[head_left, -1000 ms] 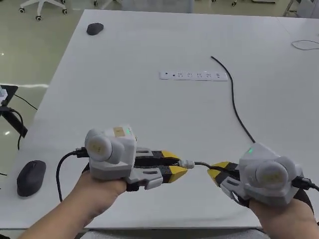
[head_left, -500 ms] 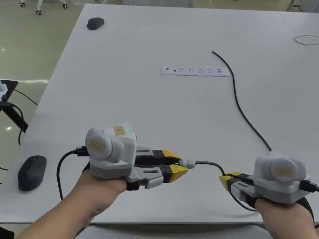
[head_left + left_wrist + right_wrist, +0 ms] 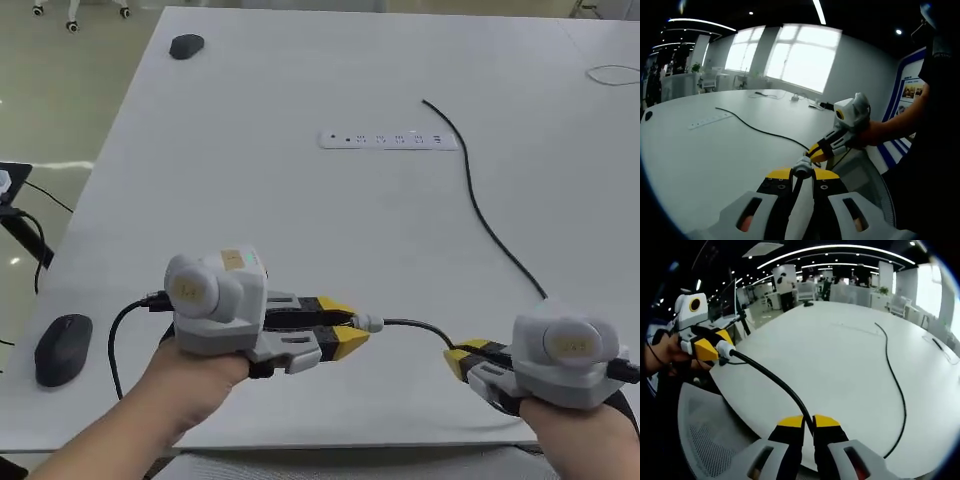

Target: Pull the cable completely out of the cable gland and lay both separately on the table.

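Note:
A small grey cable gland [image 3: 369, 323] is pinched between the yellow tips of my left gripper [image 3: 350, 327], low over the table's near edge. A black cable [image 3: 415, 326] runs out of it to the right into my right gripper [image 3: 456, 355], which is shut on it. Beyond that the cable [image 3: 480, 215] trails across the white table [image 3: 250, 180] toward the back. The left gripper view has the gland [image 3: 802, 166] at the left gripper's [image 3: 802, 176] tips. In the right gripper view the cable [image 3: 770, 377] leads from my right gripper [image 3: 808, 422] up to the gland [image 3: 726, 351].
A white power strip [image 3: 388, 140] lies mid-table. One dark mouse [image 3: 62, 350] sits by the near left edge, another [image 3: 186, 45] at the far left. A thin white cable [image 3: 610, 75] lies at the far right. A mesh chair [image 3: 705, 440] stands below the table edge.
My right gripper has drawn away to the right and toward me, and a longer stretch of black cable now shows between it and the gland. The left gripper has stayed about where it was.

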Motion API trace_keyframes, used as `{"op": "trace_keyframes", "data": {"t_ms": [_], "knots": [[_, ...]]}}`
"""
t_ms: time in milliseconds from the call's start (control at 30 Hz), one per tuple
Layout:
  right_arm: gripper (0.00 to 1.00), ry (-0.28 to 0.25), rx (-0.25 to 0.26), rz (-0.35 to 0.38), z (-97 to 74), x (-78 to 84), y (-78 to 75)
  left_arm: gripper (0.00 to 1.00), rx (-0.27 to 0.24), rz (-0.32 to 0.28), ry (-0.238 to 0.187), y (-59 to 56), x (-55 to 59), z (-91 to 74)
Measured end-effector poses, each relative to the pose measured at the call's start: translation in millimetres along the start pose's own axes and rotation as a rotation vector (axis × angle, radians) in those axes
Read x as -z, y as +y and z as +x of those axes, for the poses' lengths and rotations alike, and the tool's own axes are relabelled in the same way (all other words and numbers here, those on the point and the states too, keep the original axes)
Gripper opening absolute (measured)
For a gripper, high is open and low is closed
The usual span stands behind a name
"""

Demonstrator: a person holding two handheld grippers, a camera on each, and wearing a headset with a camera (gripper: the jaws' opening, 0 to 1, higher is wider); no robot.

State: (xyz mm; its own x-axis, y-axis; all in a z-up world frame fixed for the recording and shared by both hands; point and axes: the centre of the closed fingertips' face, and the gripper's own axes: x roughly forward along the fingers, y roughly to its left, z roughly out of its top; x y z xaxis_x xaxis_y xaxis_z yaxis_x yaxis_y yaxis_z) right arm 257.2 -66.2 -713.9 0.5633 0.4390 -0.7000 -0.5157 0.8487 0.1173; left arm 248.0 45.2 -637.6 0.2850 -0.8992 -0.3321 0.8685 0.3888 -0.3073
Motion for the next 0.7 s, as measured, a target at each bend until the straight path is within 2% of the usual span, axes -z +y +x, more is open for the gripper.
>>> {"op": "trace_keyframes", "data": {"t_ms": [200,233,300,367,433,467,600,700], "knots": [[0.03,-0.003,-0.006,-0.016,-8.1,-6.1,1.2,0.15,-0.005,-0.01,-0.017,3.4,-5.0,-2.6],[0.05,0.002,-0.011,-0.023,-9.9,-7.3,2.4,0.15,-0.007,-0.012,-0.019,3.6,-5.2,-2.8],[0.13,-0.021,-0.03,-0.048,-13.8,-16.4,9.4,0.15,-0.007,-0.005,-0.012,3.5,-3.3,-3.0],[0.16,-0.023,-0.034,-0.083,-18.8,-24.9,16.9,0.15,-0.003,-0.004,-0.002,2.7,-1.1,-3.1],[0.17,-0.06,-0.038,-0.209,-25.0,-44.6,29.9,0.15,-0.001,-0.005,-0.001,2.3,-0.3,-3.6],[0.17,-0.061,-0.042,-0.276,-26.1,-51.0,38.1,0.15,-0.001,-0.004,0.001,2.9,0.6,-3.9],[0.16,-0.053,-0.095,-0.379,-20.9,-63.3,66.8,0.15,-0.002,-0.009,0.002,3.5,1.6,-4.2],[0.15,-0.038,-0.096,-0.453,-12.5,-63.5,75.3,0.15,0.004,-0.007,0.002,2.6,1.2,-3.6]]}}
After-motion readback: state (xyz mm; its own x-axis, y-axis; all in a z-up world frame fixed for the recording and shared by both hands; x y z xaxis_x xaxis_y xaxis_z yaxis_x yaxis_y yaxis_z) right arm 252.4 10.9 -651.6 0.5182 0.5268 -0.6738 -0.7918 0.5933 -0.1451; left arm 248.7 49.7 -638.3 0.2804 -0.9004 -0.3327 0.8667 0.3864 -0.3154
